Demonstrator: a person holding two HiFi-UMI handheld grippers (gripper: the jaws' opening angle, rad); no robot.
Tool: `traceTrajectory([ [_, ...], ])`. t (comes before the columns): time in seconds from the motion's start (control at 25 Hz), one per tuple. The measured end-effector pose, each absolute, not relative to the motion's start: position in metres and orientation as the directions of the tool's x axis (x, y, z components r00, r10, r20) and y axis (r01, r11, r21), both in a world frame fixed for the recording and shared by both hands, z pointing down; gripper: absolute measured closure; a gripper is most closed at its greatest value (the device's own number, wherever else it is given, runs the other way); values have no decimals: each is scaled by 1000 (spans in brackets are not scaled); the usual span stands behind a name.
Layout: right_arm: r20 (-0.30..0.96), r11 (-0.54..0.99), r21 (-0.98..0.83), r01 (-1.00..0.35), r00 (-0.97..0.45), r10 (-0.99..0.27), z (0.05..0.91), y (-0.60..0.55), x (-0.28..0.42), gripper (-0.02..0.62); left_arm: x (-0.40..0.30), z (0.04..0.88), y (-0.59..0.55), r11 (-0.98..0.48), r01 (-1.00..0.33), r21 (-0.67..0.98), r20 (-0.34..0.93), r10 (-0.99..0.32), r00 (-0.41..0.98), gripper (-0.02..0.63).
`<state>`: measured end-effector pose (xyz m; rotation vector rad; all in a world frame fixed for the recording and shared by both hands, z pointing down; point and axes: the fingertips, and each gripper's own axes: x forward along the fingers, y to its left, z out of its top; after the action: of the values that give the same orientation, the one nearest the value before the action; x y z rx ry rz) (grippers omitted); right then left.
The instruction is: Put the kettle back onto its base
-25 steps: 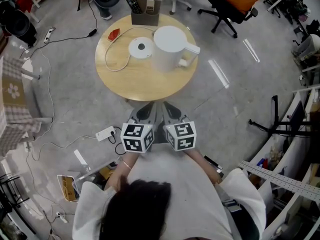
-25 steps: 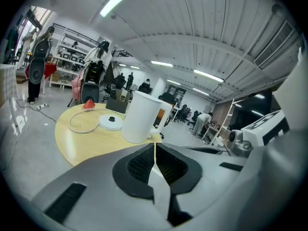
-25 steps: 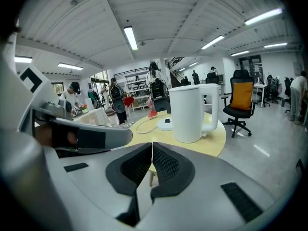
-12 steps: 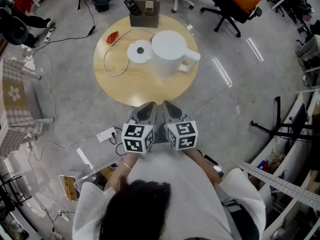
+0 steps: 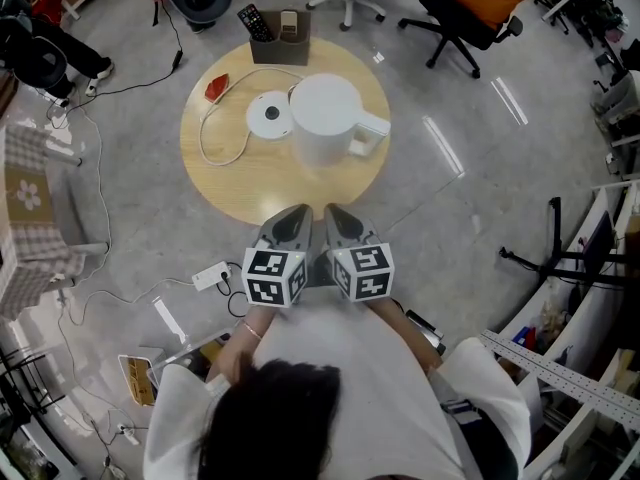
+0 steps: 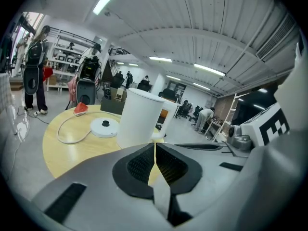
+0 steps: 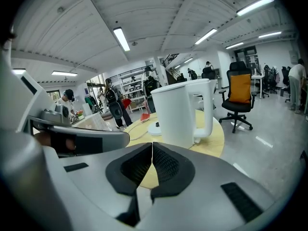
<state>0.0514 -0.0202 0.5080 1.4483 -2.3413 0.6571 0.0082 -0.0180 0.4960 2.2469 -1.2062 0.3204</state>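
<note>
Remaining undone: kettle [image 5: 325,118] seen on round bench [image 5: 240,180], upper centre of frame, just right of empty base [image 5: 269,114]. Left gripper [image 5: 293,218], right gripper [image 5: 337,218] held short of bench, fingers pressed together, nothing pinched. Grasp, lift, seating left.

We've closed in on the table [image 5: 230,183]: left gripper [image 5: 297,210] and right gripper [image 5: 331,209] tips, right at its near rim before, now overlap it in the head view. Kettle [image 5: 322,118] and base [image 5: 268,114] sit lower in frame, nearer the grippers. A person's leg [image 5: 78,56] has come into view at upper left
</note>
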Motion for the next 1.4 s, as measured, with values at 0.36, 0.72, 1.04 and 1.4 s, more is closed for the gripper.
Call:
traceTrajectory([
  [0.36, 474, 409, -211, -888, -459, -751, 502, -41, 74, 569, 27, 495, -36, -416, -836, 359, 458, -702, 546, 574],
  [0.72, 455, 451, -219, -865, -499, -737, 501, -58, 90, 569, 45, 498, -48, -392, -853, 344, 472, -713, 518, 574],
  [1.04, 437, 521, -204, -829, -554, -709, 497, -70, 96, 569, 54, 502, -61, -343, -869, 356, 473, -736, 484, 574],
  [1.4, 450, 552, -189, -812, -572, -686, 501, -71, 104, 568, 69, 500, -66, -335, -874, 353, 469, -745, 475, 574],
])
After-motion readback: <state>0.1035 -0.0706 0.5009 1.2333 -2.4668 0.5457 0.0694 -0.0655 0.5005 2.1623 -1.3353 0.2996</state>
